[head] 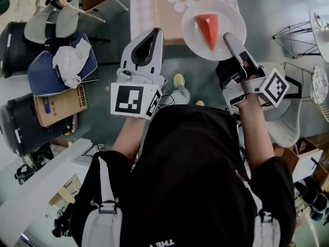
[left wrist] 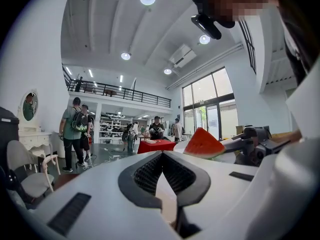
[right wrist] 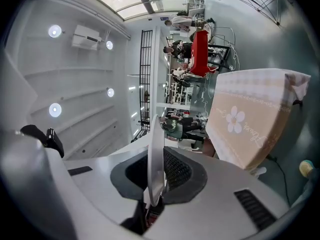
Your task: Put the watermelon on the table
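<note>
A red watermelon wedge [head: 208, 30] lies on a white plate [head: 231, 14]. My right gripper [head: 230, 39] is shut on the plate's near rim and holds it level over the table's near right corner. In the right gripper view the plate [right wrist: 156, 109] shows edge-on between the pads. The table [head: 164, 4] wears a beige checked cloth with a flower print and also appears in the right gripper view [right wrist: 250, 129]. My left gripper [head: 153, 35] is shut and empty, held level to the left of the plate. From the left gripper view the wedge [left wrist: 202, 144] sits just right of my left gripper [left wrist: 162, 155].
Chairs [head: 67, 14] stand at the far left, with a blue cushion and white cloth [head: 61, 66], a cardboard box [head: 60, 104] and black bins [head: 20, 45] nearer. Wire racks [head: 298, 35] and a white chair [head: 290, 122] are at the right. People [left wrist: 72, 129] stand far off.
</note>
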The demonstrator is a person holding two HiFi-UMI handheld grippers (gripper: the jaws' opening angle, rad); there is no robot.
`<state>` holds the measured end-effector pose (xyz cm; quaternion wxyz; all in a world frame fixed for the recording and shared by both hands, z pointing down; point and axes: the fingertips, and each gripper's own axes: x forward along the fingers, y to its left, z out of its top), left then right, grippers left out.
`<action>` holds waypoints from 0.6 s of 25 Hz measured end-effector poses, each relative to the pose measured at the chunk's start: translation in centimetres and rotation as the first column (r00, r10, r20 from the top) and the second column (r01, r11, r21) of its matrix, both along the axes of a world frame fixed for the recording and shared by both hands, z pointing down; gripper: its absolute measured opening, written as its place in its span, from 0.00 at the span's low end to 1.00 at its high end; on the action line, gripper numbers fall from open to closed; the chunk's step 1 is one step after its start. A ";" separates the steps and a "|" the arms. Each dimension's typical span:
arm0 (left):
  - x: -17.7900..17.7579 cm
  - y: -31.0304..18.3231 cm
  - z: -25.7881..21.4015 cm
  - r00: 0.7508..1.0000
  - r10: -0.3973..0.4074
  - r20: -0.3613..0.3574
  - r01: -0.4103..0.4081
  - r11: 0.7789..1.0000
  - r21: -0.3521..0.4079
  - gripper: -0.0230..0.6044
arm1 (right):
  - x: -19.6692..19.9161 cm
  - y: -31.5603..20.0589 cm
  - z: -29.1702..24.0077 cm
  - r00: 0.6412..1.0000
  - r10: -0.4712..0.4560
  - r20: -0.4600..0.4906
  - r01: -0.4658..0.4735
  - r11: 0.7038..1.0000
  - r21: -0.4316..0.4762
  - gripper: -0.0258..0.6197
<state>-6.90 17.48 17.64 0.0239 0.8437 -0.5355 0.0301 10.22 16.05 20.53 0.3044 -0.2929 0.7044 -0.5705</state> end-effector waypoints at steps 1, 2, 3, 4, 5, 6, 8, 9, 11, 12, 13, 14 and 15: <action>0.0 -0.1 -0.1 1.000 -0.003 0.000 0.003 1.000 0.005 0.06 | 0.0 0.0 0.0 1.000 0.001 0.001 -0.001 1.000 0.000 0.10; 0.0 -0.2 -0.1 1.000 -0.005 -0.001 0.005 1.000 0.009 0.06 | 0.1 0.0 0.0 1.000 0.003 0.001 -0.003 1.000 0.002 0.10; -0.1 -0.3 -0.2 1.000 -0.005 -0.004 0.005 1.000 0.011 0.06 | 0.1 -0.1 -0.1 1.000 0.004 0.002 -0.004 1.000 0.005 0.10; -0.1 -0.5 -0.2 1.000 -0.002 -0.009 0.002 1.000 0.013 0.06 | 0.1 -0.2 -0.1 1.000 0.006 0.004 -0.006 1.000 0.008 0.10; -0.1 -0.6 -0.2 1.000 0.003 -0.015 -0.003 1.000 0.015 0.06 | 0.0 -0.3 -0.2 1.000 0.007 0.006 -0.007 1.000 0.010 0.10; -0.1 -0.7 -0.2 1.000 0.009 -0.021 -0.009 1.000 0.019 0.06 | -0.1 -0.4 -0.2 1.000 0.008 0.008 -0.008 1.000 0.011 0.10; 0.0 -0.9 -0.2 1.000 0.018 -0.024 -0.017 0.999 0.027 0.06 | -0.2 -0.5 -0.2 1.000 0.007 0.009 -0.008 1.000 0.015 0.10; 0.1 -1.0 -0.2 1.000 0.020 -0.023 -0.019 0.999 0.030 0.06 | -0.1 -0.5 -0.1 1.000 0.008 0.008 -0.008 1.000 0.017 0.10; 0.0 -1.7 -0.1 1.000 0.022 -0.021 -0.021 0.999 0.030 0.06 | -0.3 -1.2 -0.1 1.000 0.008 0.007 -0.008 1.000 0.019 0.10; -0.2 -2.3 -0.1 1.000 0.022 -0.021 -0.021 0.999 0.027 0.06 | -0.5 -1.7 -0.2 1.000 0.007 0.006 -0.007 1.000 0.019 0.10; -0.4 -2.8 0.0 1.000 0.021 -0.021 -0.021 0.999 0.025 0.06 | -0.7 -2.3 -0.2 1.000 0.006 0.005 -0.006 1.000 0.019 0.10; -0.6 -3.4 0.0 1.000 0.019 -0.023 -0.018 1.000 0.022 0.06 | -0.9 -2.9 -0.2 1.000 0.006 0.004 -0.006 1.000 0.019 0.10; -0.8 -4.0 0.1 1.000 0.017 -0.025 -0.016 1.000 0.019 0.06 | -1.1 -3.5 -0.2 1.000 0.007 0.004 -0.007 1.000 0.019 0.10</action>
